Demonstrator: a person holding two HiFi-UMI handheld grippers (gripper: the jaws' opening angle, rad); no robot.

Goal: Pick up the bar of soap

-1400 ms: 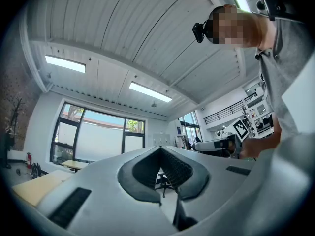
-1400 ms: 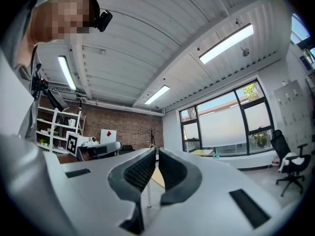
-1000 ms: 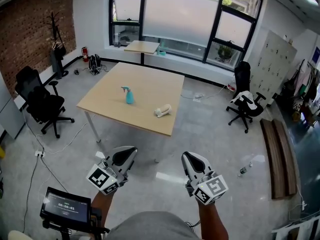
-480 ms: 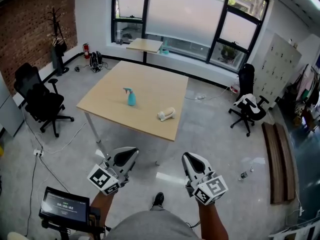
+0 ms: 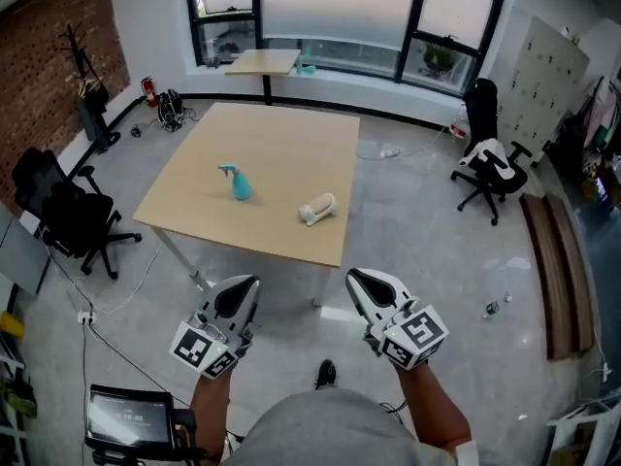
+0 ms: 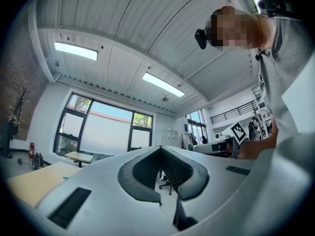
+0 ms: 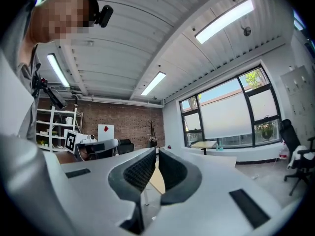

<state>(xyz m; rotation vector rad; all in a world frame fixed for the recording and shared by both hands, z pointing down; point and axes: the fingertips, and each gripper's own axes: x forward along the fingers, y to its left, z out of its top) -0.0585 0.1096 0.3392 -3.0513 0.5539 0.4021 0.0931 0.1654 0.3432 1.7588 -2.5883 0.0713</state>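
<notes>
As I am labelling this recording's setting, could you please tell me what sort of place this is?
Probably an office workroom: a square light wooden table stands mid-floor, black swivel office chairs sit nearby, and large black-framed windows line the far wall beside a red brick wall.

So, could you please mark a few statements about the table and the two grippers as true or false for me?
1. A teal plastic spray bottle stands on the light wooden table. True.
2. The right gripper holds the cream-coloured bar of soap. False: the soap lies on the table; that gripper is shut and empty.
3. In the head view the soap lies right of the bottle. True.
4. The left gripper hovers above the tabletop. False: it is over the grey floor, short of the table.
</notes>
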